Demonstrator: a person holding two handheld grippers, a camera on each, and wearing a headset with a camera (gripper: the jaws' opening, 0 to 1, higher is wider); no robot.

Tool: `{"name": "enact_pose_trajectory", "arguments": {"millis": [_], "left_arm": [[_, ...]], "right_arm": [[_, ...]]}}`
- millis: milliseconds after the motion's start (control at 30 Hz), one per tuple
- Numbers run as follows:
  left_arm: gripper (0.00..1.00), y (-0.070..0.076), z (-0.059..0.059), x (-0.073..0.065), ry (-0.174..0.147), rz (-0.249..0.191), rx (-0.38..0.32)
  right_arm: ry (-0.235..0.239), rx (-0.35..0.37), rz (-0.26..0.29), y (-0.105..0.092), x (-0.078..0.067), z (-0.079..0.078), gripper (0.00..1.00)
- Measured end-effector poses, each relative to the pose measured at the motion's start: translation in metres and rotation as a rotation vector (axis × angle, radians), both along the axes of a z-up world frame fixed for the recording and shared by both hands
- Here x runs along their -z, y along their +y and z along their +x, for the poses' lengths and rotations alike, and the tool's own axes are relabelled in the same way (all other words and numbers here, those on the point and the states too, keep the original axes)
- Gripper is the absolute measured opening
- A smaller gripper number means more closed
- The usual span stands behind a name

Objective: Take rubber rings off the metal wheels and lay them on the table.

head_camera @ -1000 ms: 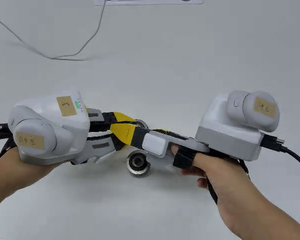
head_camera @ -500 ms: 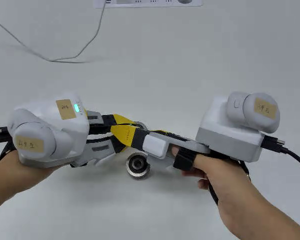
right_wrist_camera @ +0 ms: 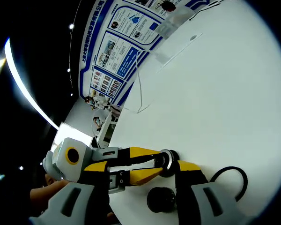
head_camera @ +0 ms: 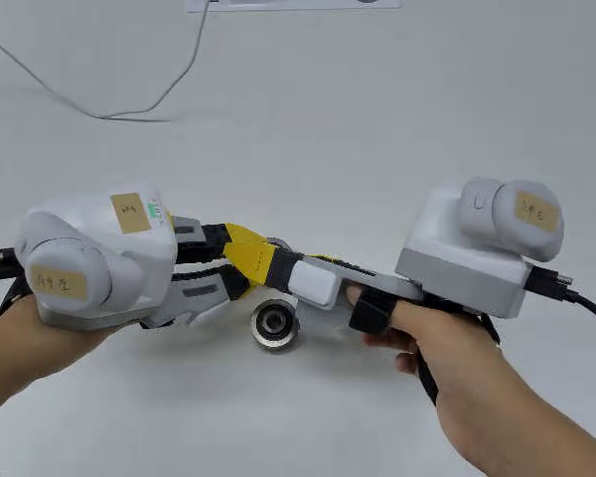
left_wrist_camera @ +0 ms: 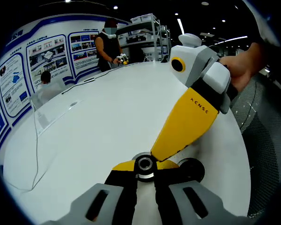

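Observation:
In the left gripper view my left gripper [left_wrist_camera: 145, 169] is shut on a small metal wheel [left_wrist_camera: 145, 164] with a dark rim, held just above the white table [left_wrist_camera: 93, 122]. The yellow jaw of my right gripper [left_wrist_camera: 187, 122] reaches that wheel from the upper right. In the right gripper view the held wheel [right_wrist_camera: 166, 158] sits between the yellow tips of my right gripper [right_wrist_camera: 166, 172], which press on its rim. In the head view the left gripper [head_camera: 228, 260] and right gripper [head_camera: 250, 250] meet at mid-table. A second wheel [head_camera: 275, 323] stands on the table below them.
A loose black rubber ring [right_wrist_camera: 229, 168] lies on the table to the right of my right jaw. A grey cable [head_camera: 129, 111] runs across the far left of the table. People stand by display boards [left_wrist_camera: 107, 40] beyond the table's far edge.
My right gripper has shifted slightly to the right and its yellow jaw has tilted a little. The left gripper keeps its hold, and the wheel on the table has not moved.

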State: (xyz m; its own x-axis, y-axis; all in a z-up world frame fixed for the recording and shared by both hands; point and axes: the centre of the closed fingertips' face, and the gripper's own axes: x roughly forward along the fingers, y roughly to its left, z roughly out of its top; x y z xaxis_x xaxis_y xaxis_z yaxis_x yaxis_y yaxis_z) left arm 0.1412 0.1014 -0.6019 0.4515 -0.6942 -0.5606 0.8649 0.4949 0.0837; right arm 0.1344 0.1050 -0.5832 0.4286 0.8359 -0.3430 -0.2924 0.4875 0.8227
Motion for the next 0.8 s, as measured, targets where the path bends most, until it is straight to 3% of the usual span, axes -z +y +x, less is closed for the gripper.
{"name": "enact_pose_trajectory", "arguments": {"millis": [100, 433, 600, 800], "left_arm": [[0.13, 0.000, 0.000, 0.000, 0.001, 0.000, -0.001], [0.13, -0.001, 0.000, -0.001, 0.002, -0.001, -0.001], [0.13, -0.001, 0.000, -0.001, 0.003, -0.001, -0.003], [0.13, -0.001, 0.000, -0.001, 0.004, -0.002, -0.003]], "right_arm": [[0.029, 0.021, 0.031, 0.000, 0.000, 0.001, 0.58], [0.028, 0.003, 0.021, 0.003, 0.002, -0.003, 0.55], [0.107, 0.064, 0.115, -0.003, 0.001, 0.001, 0.53], [0.076, 0.048, 0.095, -0.006, 0.002, 0.000, 0.50]]}}
